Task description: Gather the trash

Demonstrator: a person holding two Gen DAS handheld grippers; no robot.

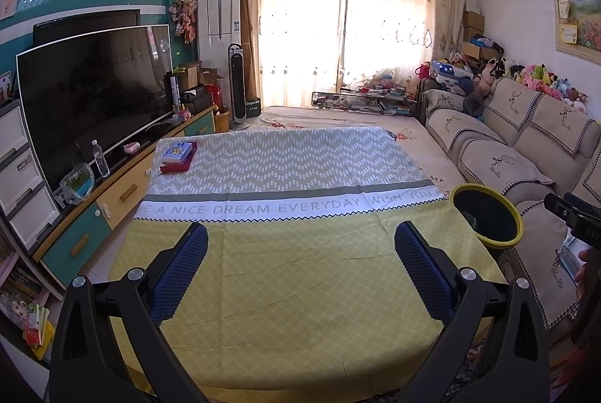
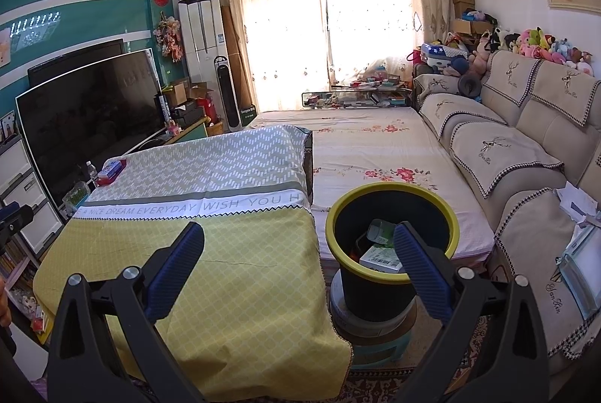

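In the left wrist view, above the near end of a desk [image 1: 300,275] draped in a yellow lattice-print cloth with a grey-and-white zigzag far half: the left gripper [image 1: 300,271], blue-padded fingers [image 1: 180,275] spread wide, nothing between them. Off to the right, past the desk's edge, a round black plastic trash bin with a yellow rim [image 1: 514,215], well apart from the gripper and level with its right finger. Inside the bin, only a dim greenish shape, too dark to identify. Across the cloth's white band, the words "A NICE DREAM EVERYDAY WISH YOU". At the far left corner of the desk, a small stack of boxes, blue-and-white on red [image 1: 178,156]. Along the left wall, a large dark television [image 1: 94,94]; along the right, a beige sofa [image 1: 526,147]. At the right frame edge, part of the right gripper [image 1: 574,218], jaws not readable from here.

In the right wrist view, over the gap between desk [image 2: 210,275] and sofa [image 2: 526,147]: the right gripper [image 2: 298,271], opened wide and empty. Just beyond its right finger [image 2: 420,271], the bin [image 2: 334,215], mouth facing up, partly overlapped by that finger. Within the bin, a white carton with a barcode label [image 2: 379,260] and a clear greenish plastic piece [image 2: 379,232]. Under the bin, a round stacked stand [image 2: 372,331]. Far left on the desk, the box stack [image 2: 110,171].
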